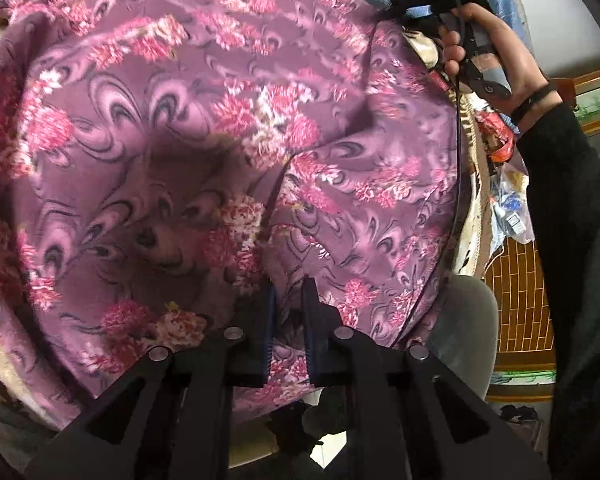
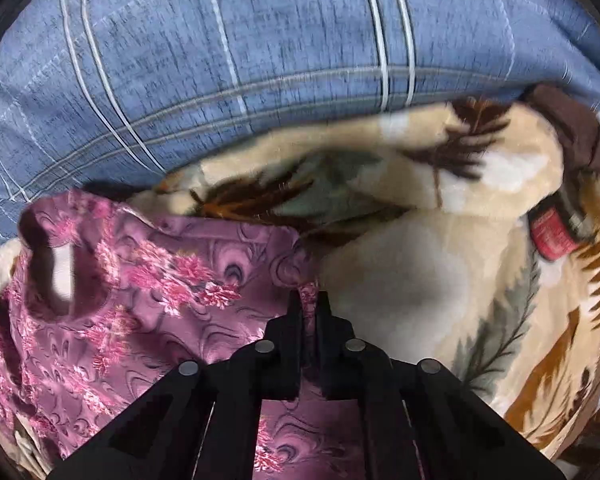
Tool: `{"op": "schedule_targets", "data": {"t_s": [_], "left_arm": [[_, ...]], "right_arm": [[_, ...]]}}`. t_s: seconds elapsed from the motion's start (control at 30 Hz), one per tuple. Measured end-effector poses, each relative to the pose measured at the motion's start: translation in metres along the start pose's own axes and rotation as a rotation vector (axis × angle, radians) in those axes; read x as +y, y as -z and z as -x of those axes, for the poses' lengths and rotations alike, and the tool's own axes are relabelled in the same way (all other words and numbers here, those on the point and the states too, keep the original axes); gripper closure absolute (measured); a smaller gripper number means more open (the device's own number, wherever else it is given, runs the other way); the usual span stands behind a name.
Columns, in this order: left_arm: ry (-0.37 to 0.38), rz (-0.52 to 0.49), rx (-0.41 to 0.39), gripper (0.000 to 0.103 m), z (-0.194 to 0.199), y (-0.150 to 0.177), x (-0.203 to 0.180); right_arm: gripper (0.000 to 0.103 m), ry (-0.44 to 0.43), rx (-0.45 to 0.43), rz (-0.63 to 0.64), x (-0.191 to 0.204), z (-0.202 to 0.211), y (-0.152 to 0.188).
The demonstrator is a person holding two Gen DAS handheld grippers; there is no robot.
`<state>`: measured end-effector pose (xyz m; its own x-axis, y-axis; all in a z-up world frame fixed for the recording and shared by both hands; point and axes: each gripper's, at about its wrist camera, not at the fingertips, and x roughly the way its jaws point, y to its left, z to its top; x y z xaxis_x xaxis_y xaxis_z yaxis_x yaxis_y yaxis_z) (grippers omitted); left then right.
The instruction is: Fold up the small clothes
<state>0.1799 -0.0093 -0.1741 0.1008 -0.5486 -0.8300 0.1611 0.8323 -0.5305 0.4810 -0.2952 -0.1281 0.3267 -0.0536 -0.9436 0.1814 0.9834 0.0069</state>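
Both grippers, left (image 1: 290,284) and right (image 2: 309,300), are clenched on edges of a purple floral garment (image 1: 228,128) lying on a cream blanket (image 2: 400,264).

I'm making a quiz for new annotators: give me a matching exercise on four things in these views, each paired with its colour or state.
Things:
1. garment
2. bedcover
3. blanket
4. right hand-held gripper

Colour or state:
A. cream with brown and green leaves
B. shut on an edge of cloth
C. purple with pink flowers
D. blue with pale stripes

Pairs: 1-C, 2-D, 3-A, 4-B
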Motion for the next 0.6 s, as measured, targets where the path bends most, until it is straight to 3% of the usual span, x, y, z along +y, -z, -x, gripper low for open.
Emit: {"op": "schedule_targets", "data": {"t_s": [0.1,0.2,0.3,0.33,0.4,0.47,0.5,0.53,0.6], "left_arm": [[0.005,-0.006,-0.034,0.094,0.016,0.002,0.004],[-0.003,0.078,-0.045,0.094,0.018,-0.004,0.030],[-0.015,0.092,-0.018,0.093,0.005,-0.008,0.035],[-0.027,0.095,-0.005,0.093,0.000,-0.008,0.035],[-0.024,0.090,-0.004,0.092,-0.002,-0.008,0.034],[-0.012,0.098,-0.005,0.092,-0.002,-0.009,0.034],[-0.007,0.105,-0.001,0.090,-0.003,-0.009,0.037],[-0.002,0.111,-0.002,0.090,-0.004,-0.010,0.038],[0.000,0.117,-0.002,0.090,-0.003,-0.011,0.039]], "right_arm": [[0.098,-0.027,-0.114,0.019,0.001,0.039,-0.010],[0.099,-0.031,-0.165,-0.009,-0.005,0.050,-0.024],[0.098,-0.056,-0.113,-0.062,-0.016,0.021,-0.032],[0.092,-0.056,-0.051,-0.052,-0.012,0.001,-0.032],[0.090,-0.075,0.046,-0.029,-0.006,-0.021,-0.024],[0.088,-0.163,-0.003,-0.063,-0.015,0.005,-0.003],[0.075,-0.195,-0.043,-0.055,-0.019,0.025,0.008],[0.050,-0.225,-0.103,-0.035,-0.023,0.051,0.026],[0.016,-0.312,-0.216,0.028,-0.035,0.105,0.079]]}}
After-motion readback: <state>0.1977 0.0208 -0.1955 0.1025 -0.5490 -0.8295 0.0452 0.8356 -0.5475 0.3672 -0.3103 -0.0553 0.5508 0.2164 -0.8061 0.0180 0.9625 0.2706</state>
